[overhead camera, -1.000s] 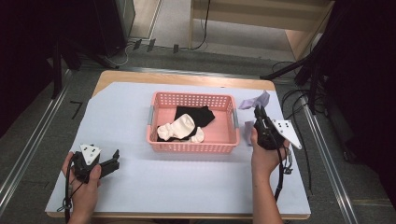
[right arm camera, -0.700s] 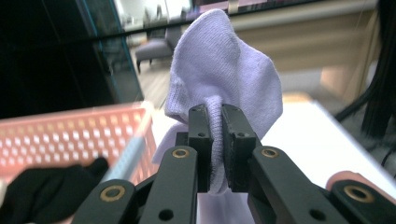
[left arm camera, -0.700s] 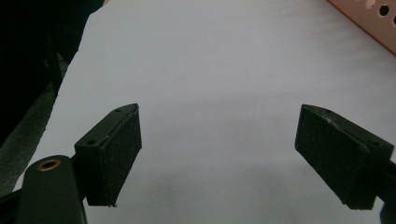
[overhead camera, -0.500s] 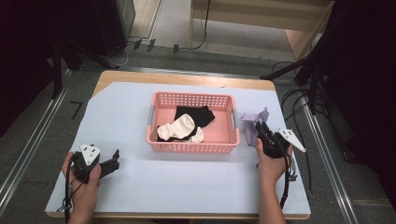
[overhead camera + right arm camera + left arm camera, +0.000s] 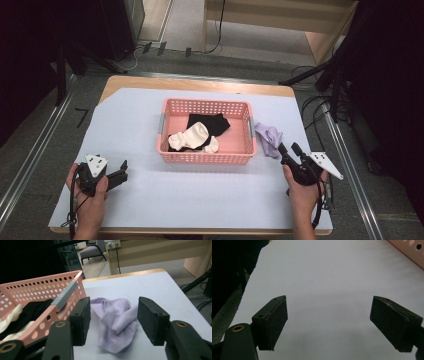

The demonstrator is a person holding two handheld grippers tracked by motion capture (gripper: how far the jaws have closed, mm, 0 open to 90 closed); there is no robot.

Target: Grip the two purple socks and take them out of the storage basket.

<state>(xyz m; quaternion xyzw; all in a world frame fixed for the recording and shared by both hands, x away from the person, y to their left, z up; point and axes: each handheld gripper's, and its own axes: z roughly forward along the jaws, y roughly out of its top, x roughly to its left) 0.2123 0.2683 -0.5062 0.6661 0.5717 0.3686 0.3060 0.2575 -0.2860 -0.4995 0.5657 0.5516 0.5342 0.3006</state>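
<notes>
A crumpled lilac sock [image 5: 115, 323] lies on the table [image 5: 200, 200] just right of the pink basket [image 5: 206, 157], folded over itself. The right tool [image 5: 289, 150], jaws apart, sits just before it; the left tool [image 5: 121, 172] gapes, empty, well left of the basket.

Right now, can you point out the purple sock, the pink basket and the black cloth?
purple sock [image 5: 117, 325], right gripper view, its folded middle.
pink basket [image 5: 205, 158], high view, its near wall.
black cloth [image 5: 209, 123], high view, its flat middle.
</notes>
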